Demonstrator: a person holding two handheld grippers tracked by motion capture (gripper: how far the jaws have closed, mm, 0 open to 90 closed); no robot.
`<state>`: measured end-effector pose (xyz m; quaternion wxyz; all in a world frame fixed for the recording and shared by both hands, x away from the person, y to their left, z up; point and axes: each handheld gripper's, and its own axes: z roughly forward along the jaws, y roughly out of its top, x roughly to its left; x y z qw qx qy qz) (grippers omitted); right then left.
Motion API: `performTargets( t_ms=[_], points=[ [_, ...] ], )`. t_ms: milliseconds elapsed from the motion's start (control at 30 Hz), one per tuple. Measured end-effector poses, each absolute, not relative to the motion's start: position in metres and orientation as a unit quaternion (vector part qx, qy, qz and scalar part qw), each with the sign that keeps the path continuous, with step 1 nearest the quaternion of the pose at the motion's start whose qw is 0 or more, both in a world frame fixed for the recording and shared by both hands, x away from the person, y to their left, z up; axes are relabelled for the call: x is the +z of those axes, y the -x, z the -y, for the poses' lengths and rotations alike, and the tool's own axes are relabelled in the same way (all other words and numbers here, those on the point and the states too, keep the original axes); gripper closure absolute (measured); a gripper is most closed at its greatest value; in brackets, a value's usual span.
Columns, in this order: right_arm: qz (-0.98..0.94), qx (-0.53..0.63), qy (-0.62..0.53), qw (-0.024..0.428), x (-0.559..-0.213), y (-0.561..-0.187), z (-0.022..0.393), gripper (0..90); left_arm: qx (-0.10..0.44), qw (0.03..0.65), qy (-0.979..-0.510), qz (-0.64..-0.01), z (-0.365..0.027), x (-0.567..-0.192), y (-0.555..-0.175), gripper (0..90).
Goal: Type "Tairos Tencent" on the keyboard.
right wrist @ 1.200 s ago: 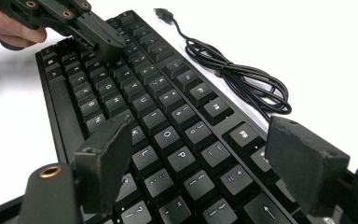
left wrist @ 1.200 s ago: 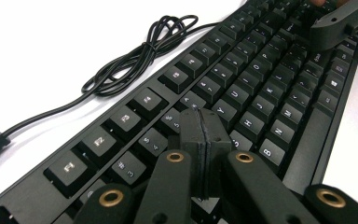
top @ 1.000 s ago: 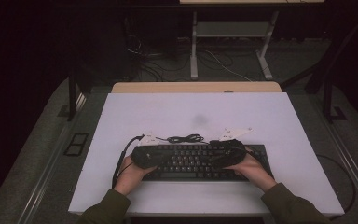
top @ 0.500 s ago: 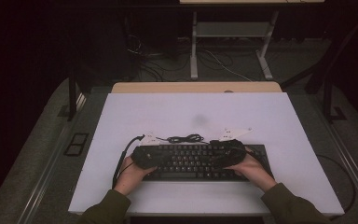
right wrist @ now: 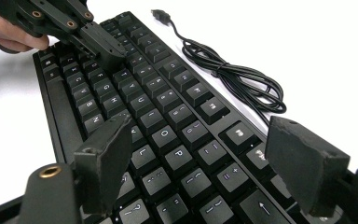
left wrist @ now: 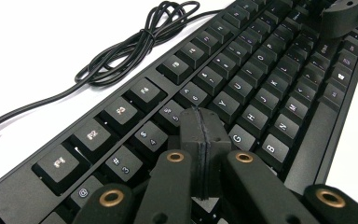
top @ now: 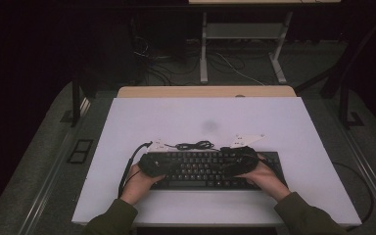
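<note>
Both hands low over black plastic keyboard (top: 210, 169); left gripper (left wrist: 200, 133) closed, empty, tips over keys; right gripper (right wrist: 200, 154) wide apart, empty.

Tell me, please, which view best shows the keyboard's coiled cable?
The left gripper view: the coiled cable lies large and sharp beside the keyboard. The right gripper view shows it smaller; the high view, a tiny tangle.

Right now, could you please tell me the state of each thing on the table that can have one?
Keyboard: flat on the table, unplugged.
Cable: bundled in loose loops behind the keyboard, plug lying free.
Left gripper: shut, tips over the keys, holding nothing.
Right gripper: open above the keys, holding nothing.
</note>
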<state>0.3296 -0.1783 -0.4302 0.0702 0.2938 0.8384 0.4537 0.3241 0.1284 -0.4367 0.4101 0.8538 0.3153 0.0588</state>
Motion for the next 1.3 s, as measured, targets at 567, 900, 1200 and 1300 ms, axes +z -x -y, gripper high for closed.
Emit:
performTargets(
  t_ms=[567,900,1200,1300],
  points=[
    [-0.838,0.454,-0.293,0.069,-0.43,-0.33,0.178,22.7,0.063,0.422,-0.846,-0.321,-0.129,-0.432,-0.321,89.2],
    [-0.835,0.46,-0.295,0.062,-0.429,-0.331,0.176,23.9,0.067,0.428,-0.843,-0.32,-0.133,-0.431,-0.318,75.8],
    [-0.831,0.468,-0.295,0.047,-0.428,-0.333,0.176,32.4,0.074,0.434,-0.838,-0.321,-0.136,-0.431,-0.315,56.3],
    [-0.832,0.47,-0.292,0.044,-0.427,-0.334,0.175,37.2,0.077,0.436,-0.837,-0.322,-0.138,-0.431,-0.314,49.8]
  ],
)
